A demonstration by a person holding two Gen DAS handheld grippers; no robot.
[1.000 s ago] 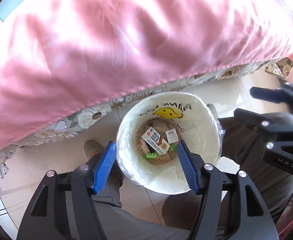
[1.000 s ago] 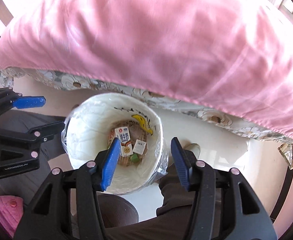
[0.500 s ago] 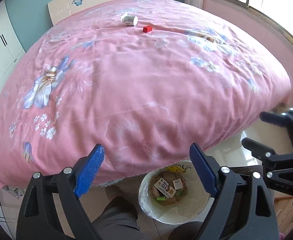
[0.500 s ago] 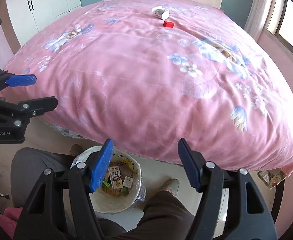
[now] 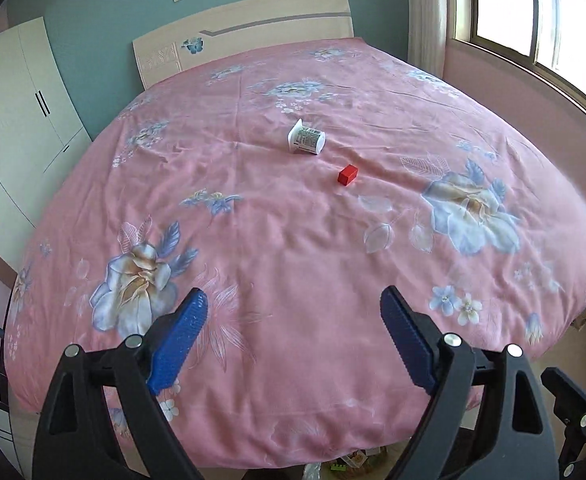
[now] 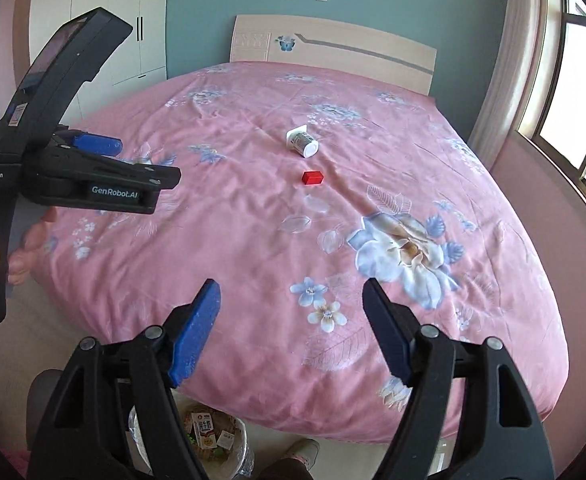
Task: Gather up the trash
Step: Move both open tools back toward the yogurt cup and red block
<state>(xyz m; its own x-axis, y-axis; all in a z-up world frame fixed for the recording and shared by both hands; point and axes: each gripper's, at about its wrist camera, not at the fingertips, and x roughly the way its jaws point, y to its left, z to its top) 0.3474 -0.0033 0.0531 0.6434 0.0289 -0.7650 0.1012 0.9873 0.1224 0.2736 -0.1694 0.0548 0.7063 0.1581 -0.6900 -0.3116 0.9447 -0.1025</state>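
A white cup [image 5: 306, 142] with a printed label lies on its side in the middle of the pink bed; it also shows in the right wrist view [image 6: 302, 142]. A small red block [image 5: 347, 175] lies just in front of it, also in the right wrist view [image 6: 312, 177]. My left gripper [image 5: 293, 312] is open and empty above the bed's near edge. My right gripper [image 6: 291, 300] is open and empty too. The white trash bin [image 6: 221, 444] with cartons inside stands on the floor below the right gripper.
The pink flowered bedspread [image 5: 293, 240] fills the view. A headboard [image 5: 245, 48] is at the far end, a white wardrobe [image 5: 17, 112] at the left, a window [image 5: 553, 20] at the right. The left gripper's body [image 6: 65, 176] shows at the right view's left.
Both grippers have lifted and tilted up from over the trash bin to face the top of the bed. The cup and red block have come into full view.
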